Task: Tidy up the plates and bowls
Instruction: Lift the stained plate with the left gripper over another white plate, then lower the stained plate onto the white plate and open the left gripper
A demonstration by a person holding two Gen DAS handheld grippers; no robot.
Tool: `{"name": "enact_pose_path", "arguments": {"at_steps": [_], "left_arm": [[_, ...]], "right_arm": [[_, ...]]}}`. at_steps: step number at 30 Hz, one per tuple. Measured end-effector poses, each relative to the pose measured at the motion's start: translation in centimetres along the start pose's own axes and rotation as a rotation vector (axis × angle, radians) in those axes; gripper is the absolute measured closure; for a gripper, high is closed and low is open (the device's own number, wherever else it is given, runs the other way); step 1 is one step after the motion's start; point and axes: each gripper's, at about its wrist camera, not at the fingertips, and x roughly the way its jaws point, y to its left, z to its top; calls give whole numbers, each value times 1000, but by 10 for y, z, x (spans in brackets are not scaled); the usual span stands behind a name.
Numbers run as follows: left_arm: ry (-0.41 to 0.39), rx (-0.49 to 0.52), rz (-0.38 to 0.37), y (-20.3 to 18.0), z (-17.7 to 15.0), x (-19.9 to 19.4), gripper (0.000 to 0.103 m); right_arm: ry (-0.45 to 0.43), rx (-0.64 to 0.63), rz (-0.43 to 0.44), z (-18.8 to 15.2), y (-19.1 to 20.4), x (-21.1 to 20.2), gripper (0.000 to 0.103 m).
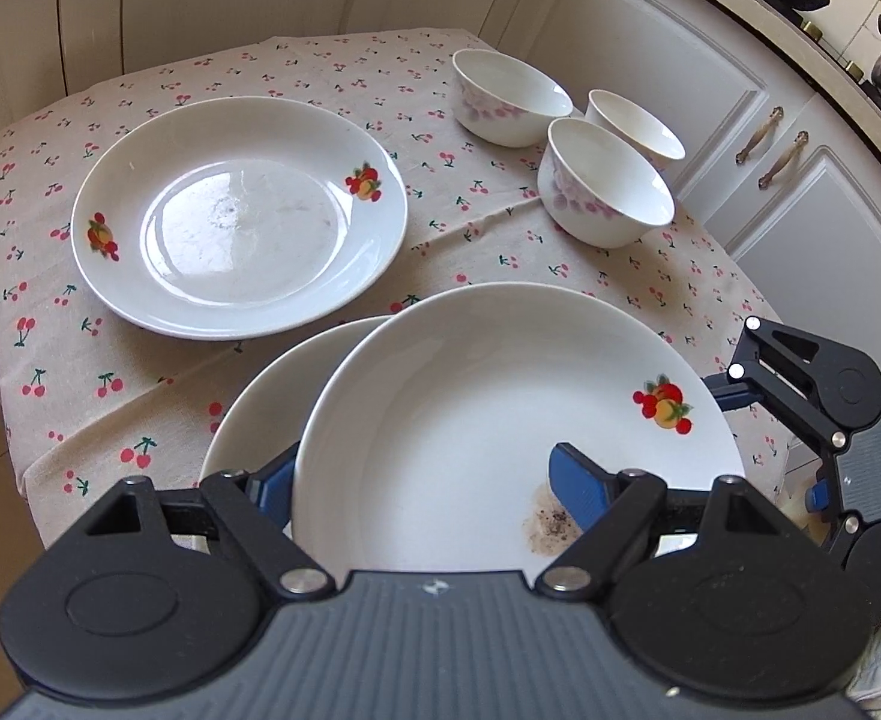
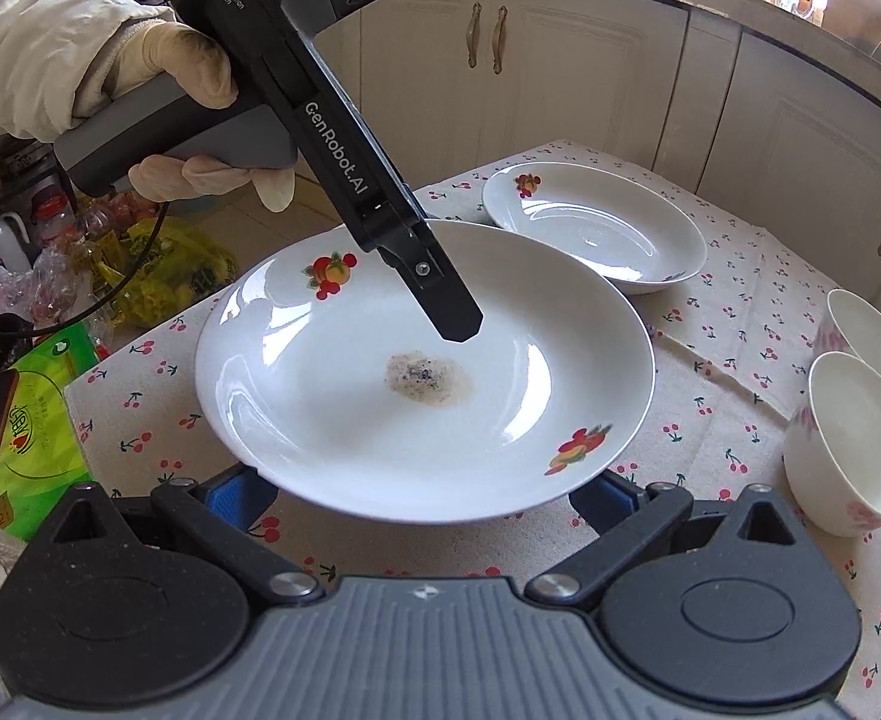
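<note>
Your left gripper (image 1: 434, 492) grasps the stained plate (image 1: 500, 420) by its near rim: one blue pad (image 1: 578, 492) lies on the plate's inner face beside a brown smudge (image 1: 551, 525), the other pad is tucked under the rim on the outside. The plate is lifted and tilted above the surface (image 1: 296, 66), which wears a cherry-print cloth. A second plate (image 1: 260, 396) lies partly beneath it, close on the left. A third plate (image 1: 239, 216) sits flat farther back on the cloth, apart from both. Three bowls (image 1: 605, 183) stand upright in a cluster at the far right, near the cabinet doors (image 1: 710, 90). Your right gripper (image 2: 422, 495) is spread wide, fingers apart on either side of the stained plate's rim, nothing clamped; whether the pads touch the rim, you cannot tell. From the right wrist view your gloved left hand (image 2: 182, 78) wraps the left gripper's handle, its finger reaching down onto the plate just above the smudge. Bags and clutter (image 2: 110, 276) sit off the surface at left.
</note>
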Motion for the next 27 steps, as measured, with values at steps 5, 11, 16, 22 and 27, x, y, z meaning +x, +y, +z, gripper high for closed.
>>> {"name": "enact_pose_path", "arguments": {"at_steps": [5,11,16,22,27], "left_arm": [[5,-7,7,4,-1,3,20],[17,-8,22,5,-2,5,19],[31,5,41,4,-2,8,19],[45,42,73,-2,-1,10,19],[57,45,83,-3,1,10,19]], "right_arm": [[13,1,2,3,2,2,0],[20,-1,3,5,3,5,0],[21,-6,-1,5,4,6,0],[19,-4,-2,5,4,6,0],[19,-5,-1,4,4,5,0]]}}
